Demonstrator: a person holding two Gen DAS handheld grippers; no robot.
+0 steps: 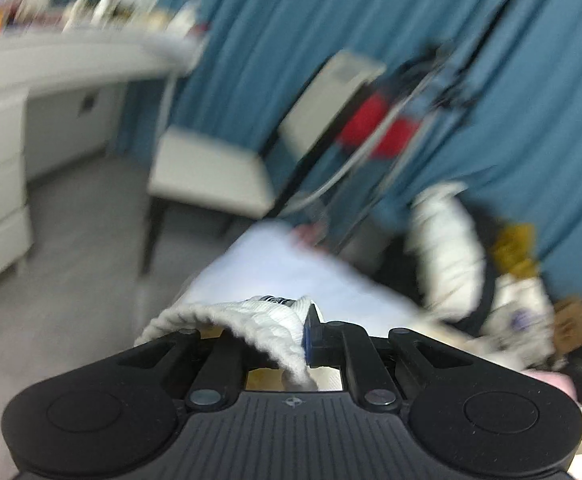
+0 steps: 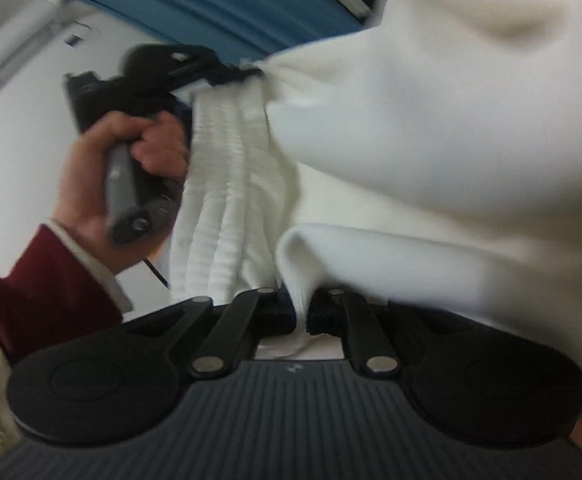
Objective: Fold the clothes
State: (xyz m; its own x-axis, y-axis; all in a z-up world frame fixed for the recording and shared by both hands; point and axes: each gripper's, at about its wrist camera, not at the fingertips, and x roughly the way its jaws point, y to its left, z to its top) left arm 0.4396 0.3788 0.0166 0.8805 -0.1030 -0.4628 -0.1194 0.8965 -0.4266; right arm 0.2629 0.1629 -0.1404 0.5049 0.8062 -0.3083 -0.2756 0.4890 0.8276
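Hanging lengthwise, white knit garment pinched in left gripper, right gripper clamping its lower fold

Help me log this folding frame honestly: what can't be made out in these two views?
- Left wrist view: motion blur smears the shelf items and the pile by the curtain; unidentifiable.
- Left gripper: white knit garment drapes over its left finger.
- Right wrist view: the garment fills the frame, hiding any folding surface; its overall shape is unreadable.
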